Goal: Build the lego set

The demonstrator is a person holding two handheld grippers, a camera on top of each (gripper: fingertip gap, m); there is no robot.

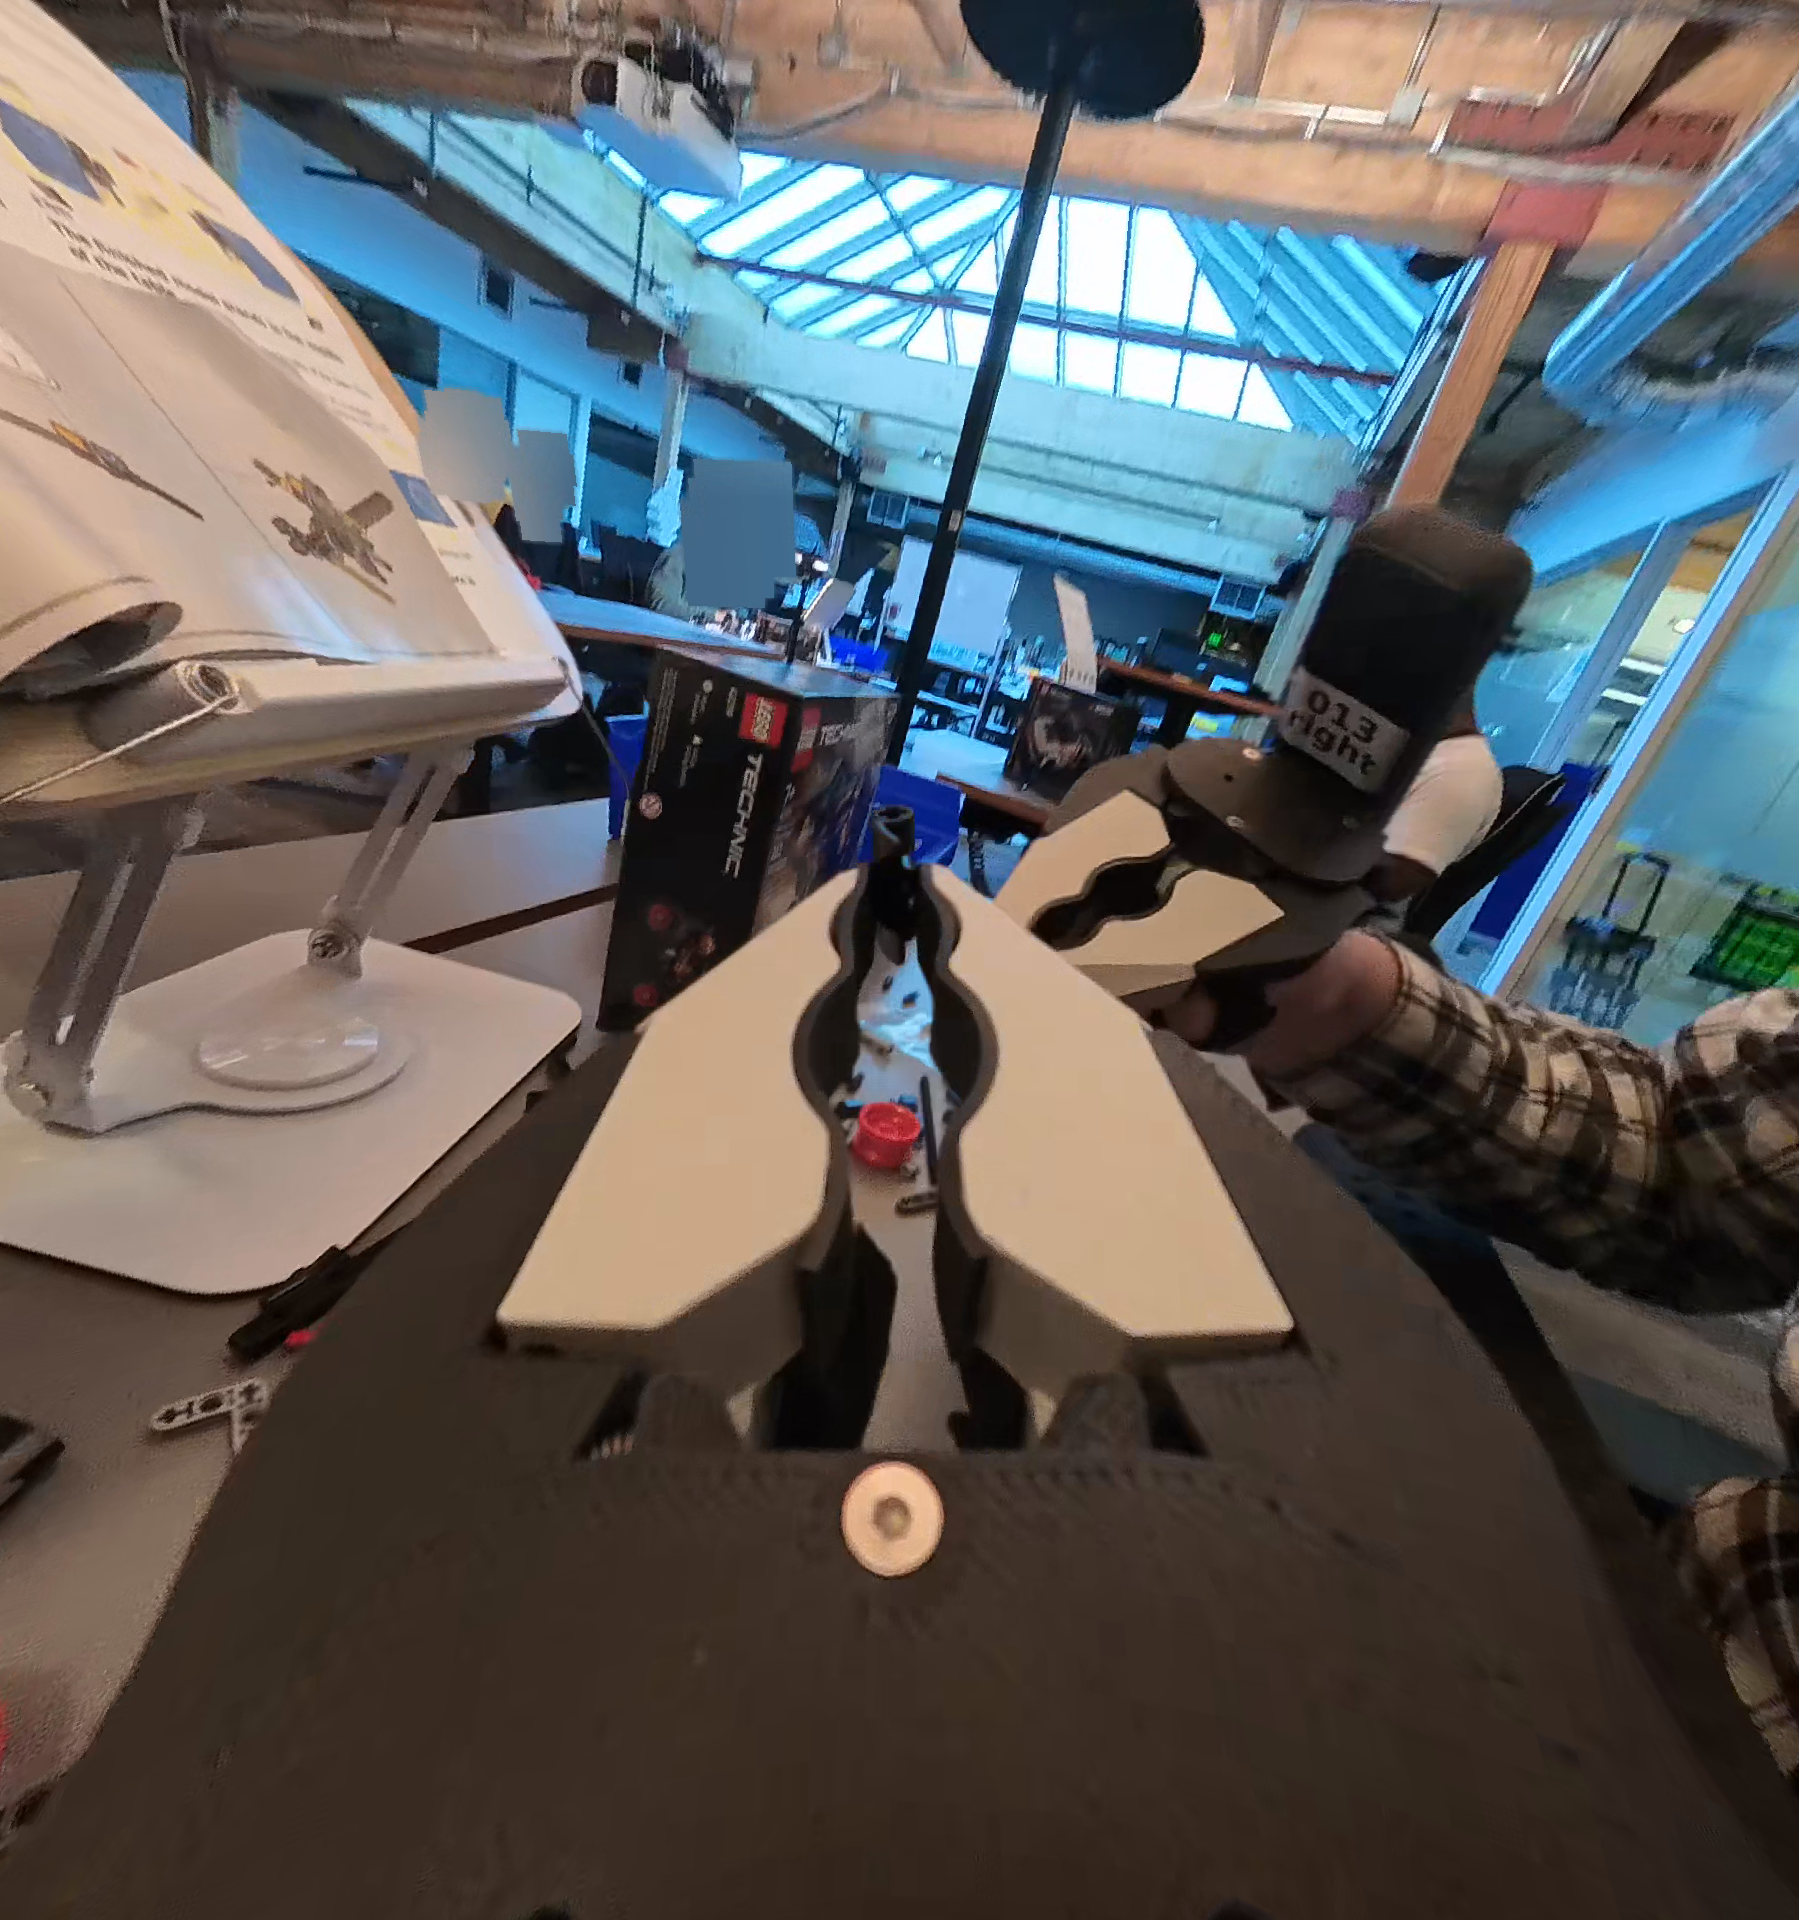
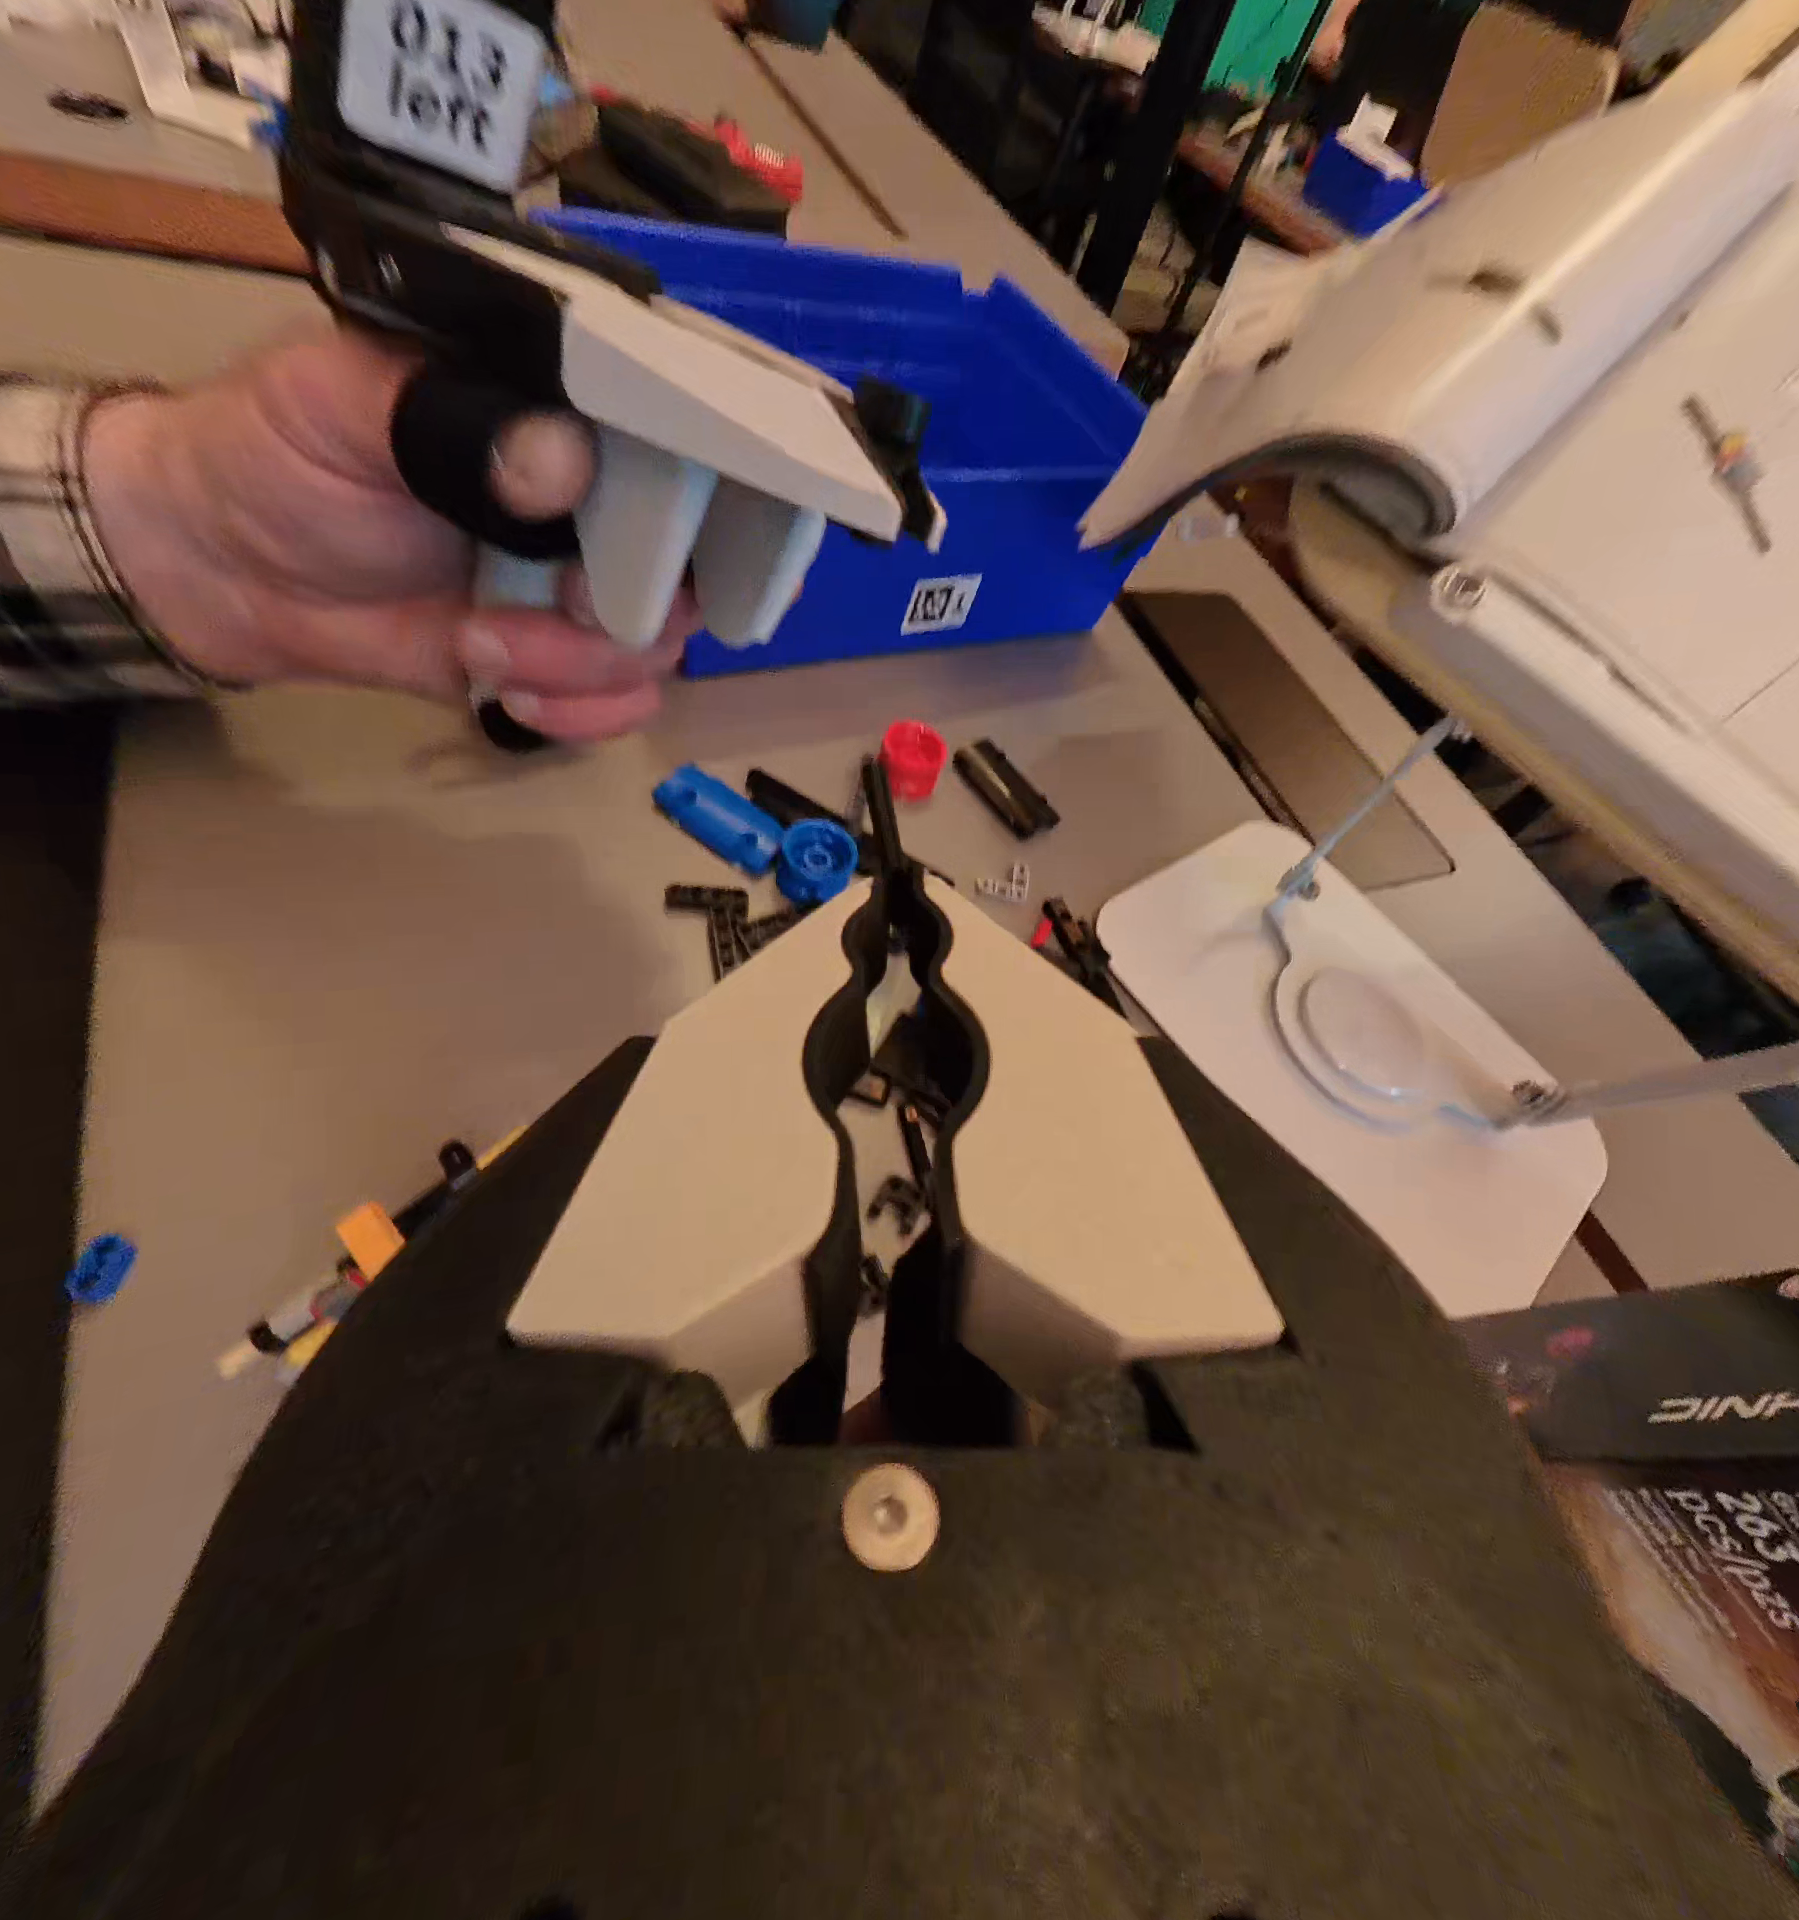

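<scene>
Both grippers are up off the worktop (image 2: 355, 935) and each is pinching a small black part. The left gripper (image 1: 890, 894) has its jaws closed down on a short black connector piece (image 1: 893, 847) that pokes out past the tips, held high in front of the set's black box (image 1: 729, 831). The right gripper (image 2: 893, 904) has its jaws narrowed onto a thin black axle (image 2: 882, 821) that sticks forward from the tips. In the right wrist view the two held parts are well apart, the left one raised over the blue bin (image 2: 978, 436) and the right one low above the loose pieces: a red round piece (image 2: 913, 758), a blue round piece (image 2: 817, 857), a blue block (image 2: 718, 816) and black beams. I judge the step in hand to be mating axle and connector. To do it well, the person should bring the two tips close at one height, turn one wrist until the axle lies in line with the connector's hole, and only then push straight along that line. Both grips are right at the ends of the jaws, so any sideways shove could twist a part loose; a slow, square push is safer. The hole's facing is too small to make out here. The open instruction booklet (image 1: 199, 416) on its white stand (image 1: 251, 1091) sits close by for a check.
</scene>
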